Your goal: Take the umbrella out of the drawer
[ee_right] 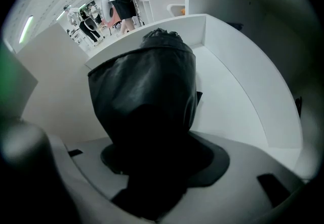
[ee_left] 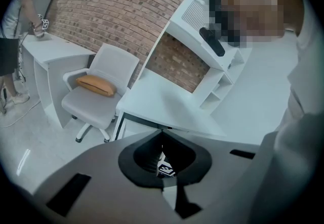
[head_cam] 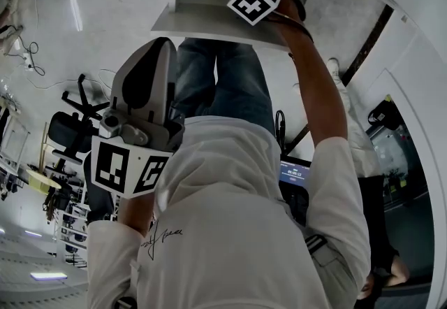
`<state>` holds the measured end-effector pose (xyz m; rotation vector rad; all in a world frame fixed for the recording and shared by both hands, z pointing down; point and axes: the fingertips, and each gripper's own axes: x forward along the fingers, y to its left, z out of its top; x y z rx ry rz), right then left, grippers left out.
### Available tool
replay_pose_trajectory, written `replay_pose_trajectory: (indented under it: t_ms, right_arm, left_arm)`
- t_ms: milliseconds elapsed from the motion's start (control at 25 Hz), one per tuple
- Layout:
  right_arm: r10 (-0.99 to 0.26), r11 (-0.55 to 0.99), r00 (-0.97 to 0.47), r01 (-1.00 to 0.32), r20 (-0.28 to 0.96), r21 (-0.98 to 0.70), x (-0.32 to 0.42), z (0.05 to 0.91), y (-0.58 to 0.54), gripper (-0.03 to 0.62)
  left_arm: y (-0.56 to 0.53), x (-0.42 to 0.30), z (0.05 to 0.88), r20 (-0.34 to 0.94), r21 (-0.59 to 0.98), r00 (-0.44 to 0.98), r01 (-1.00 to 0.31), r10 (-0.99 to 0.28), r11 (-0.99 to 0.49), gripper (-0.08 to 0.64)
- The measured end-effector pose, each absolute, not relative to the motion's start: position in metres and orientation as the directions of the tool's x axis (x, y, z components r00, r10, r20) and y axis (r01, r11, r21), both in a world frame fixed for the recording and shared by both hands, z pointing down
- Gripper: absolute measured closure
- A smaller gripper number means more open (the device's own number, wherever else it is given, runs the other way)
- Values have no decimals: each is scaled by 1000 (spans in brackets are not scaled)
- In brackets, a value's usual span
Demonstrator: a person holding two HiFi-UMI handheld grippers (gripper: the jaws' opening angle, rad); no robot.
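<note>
Right gripper view: a black folded fabric umbrella [ee_right: 144, 91] sits inside the open white drawer [ee_right: 238, 81], filling the right claw [ee_right: 152, 132], whose jaws pinch its sides from above. The left claw [ee_left: 162, 134], pressed together and empty, faces a white surface [ee_left: 162, 101] beside a grey office chair [ee_left: 96, 101].
</note>
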<state>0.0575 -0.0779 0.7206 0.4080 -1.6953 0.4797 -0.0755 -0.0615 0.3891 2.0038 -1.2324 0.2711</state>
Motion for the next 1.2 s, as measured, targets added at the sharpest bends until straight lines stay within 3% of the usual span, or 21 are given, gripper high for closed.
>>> replay_pose_trajectory:
  t_ms: [1200]
  right_arm:
    - [-65, 853, -207, -519, 976, -53, 54, 679, -83, 348]
  left_arm:
    - [-73, -75, 364, 472, 472, 524, -829, -709, -299, 545]
